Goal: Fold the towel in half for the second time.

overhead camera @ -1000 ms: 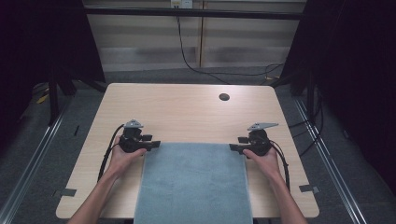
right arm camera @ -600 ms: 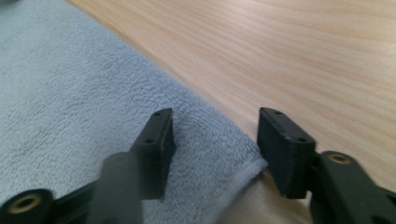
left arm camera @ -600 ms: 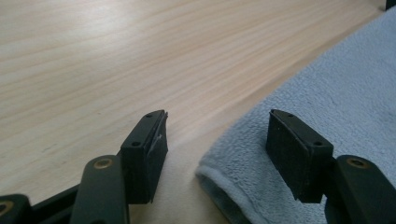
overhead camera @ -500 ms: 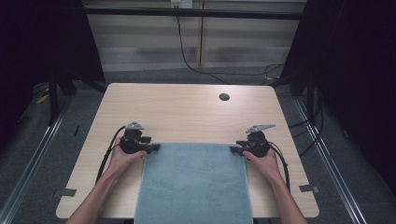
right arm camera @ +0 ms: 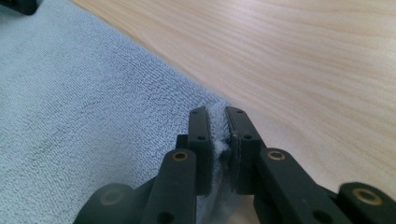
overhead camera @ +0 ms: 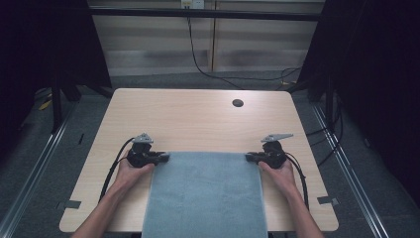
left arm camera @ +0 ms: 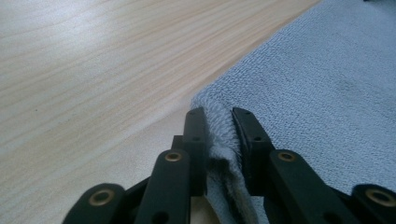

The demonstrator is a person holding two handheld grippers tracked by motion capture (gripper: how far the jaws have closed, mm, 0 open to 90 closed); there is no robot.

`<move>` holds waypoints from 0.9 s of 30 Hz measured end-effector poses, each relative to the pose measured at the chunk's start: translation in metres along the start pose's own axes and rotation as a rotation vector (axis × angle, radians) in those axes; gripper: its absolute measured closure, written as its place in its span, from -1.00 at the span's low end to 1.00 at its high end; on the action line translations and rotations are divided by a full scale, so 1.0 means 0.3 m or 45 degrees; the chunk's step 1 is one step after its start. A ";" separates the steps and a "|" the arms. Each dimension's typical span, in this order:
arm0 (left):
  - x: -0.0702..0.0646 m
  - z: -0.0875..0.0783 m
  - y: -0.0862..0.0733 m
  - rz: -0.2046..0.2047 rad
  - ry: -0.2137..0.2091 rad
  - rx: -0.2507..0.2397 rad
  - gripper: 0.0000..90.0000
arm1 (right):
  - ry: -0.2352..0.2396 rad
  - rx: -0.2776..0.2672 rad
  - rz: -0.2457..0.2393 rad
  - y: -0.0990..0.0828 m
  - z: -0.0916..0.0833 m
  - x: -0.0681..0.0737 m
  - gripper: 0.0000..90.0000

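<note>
A grey-blue towel [overhead camera: 205, 193] lies flat on the near half of the wooden table [overhead camera: 198, 121] and hangs over the front edge. My left gripper [overhead camera: 163, 157] pinches the towel's far left corner [left arm camera: 219, 126]; its jaws have just been closing, and the cloth is squeezed between the pads. At the far right corner [right arm camera: 217, 121] my right gripper [overhead camera: 249, 157] has likewise just been closing and now presses the folded-up cloth between its pads. Both grippers lie low on the table, pointing inward at each other.
A dark round cable hole [overhead camera: 237, 103] sits near the table's far right. The far half of the table is bare wood. Black cables trail from both grippers along the person's forearms. Dark frames and floor rails flank the table.
Both grippers have closed onto the towel's far corners. The hands have hardly shifted, and the towel lies where it was.
</note>
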State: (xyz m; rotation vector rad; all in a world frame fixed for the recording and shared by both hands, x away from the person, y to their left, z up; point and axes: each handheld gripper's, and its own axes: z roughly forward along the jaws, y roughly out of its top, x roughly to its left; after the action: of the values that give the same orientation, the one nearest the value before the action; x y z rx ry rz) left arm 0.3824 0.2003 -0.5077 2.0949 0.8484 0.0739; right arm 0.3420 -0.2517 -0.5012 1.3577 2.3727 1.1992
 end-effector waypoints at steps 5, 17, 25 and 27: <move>-0.006 -0.025 0.012 -0.015 0.006 -0.050 0.76 | 0.021 -0.055 0.023 0.007 -0.015 -0.009 0.84; -0.033 -0.112 0.062 -0.024 0.015 -0.188 0.75 | 0.081 -0.179 0.022 0.067 -0.092 0.013 0.86; -0.019 -0.162 0.117 -0.039 0.005 -0.258 0.76 | 0.081 -0.214 -0.032 0.147 -0.145 0.033 0.88; -0.018 -0.171 0.141 -0.037 0.005 -0.274 0.76 | 0.079 -0.224 -0.033 0.168 -0.156 0.030 0.89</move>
State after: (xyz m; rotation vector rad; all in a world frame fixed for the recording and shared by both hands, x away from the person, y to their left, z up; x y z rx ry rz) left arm 0.3839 0.2154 -0.4428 1.8814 0.8350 0.1473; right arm 0.3472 -0.2575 -0.4322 1.2480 2.2545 1.4241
